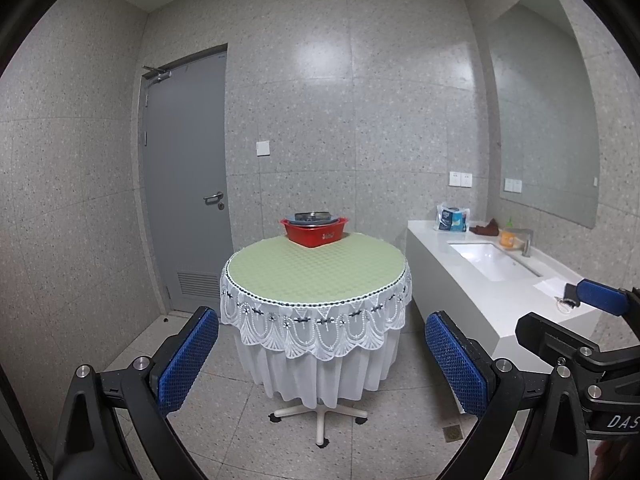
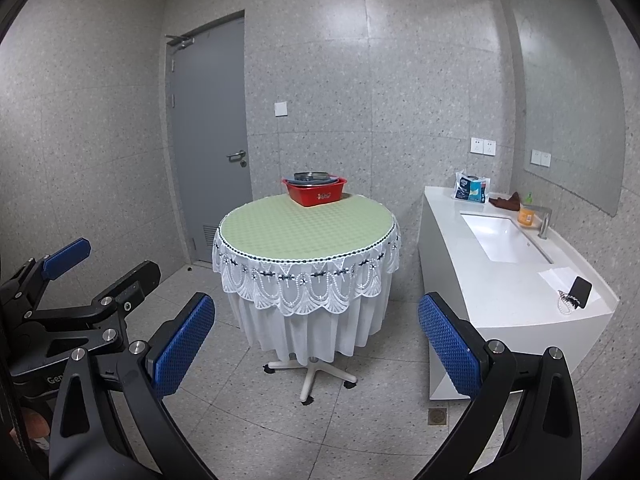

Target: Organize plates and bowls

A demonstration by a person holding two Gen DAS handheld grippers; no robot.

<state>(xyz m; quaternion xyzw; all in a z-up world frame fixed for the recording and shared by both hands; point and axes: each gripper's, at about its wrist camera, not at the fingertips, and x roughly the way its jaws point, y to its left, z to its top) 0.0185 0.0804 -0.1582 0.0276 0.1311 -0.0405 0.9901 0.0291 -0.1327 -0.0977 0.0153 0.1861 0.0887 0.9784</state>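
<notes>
Walls of speckled grey tile enclose the room, with a grey door (image 1: 186,184) at far left. Right of centre runs a white counter (image 1: 496,300) with a sunken sink (image 1: 494,260). Mid-room stands a round table (image 1: 316,276) under green cloth and lace. On its far edge sits a red basin (image 1: 314,232) holding stacked metal dishes (image 1: 314,217). Nearest, well short of the table, the left gripper (image 1: 322,364) and right gripper (image 2: 316,348) both hang spread wide, grasping nothing.

Red basin (image 1: 314,233), green checked tabletop (image 1: 316,270)
</notes>
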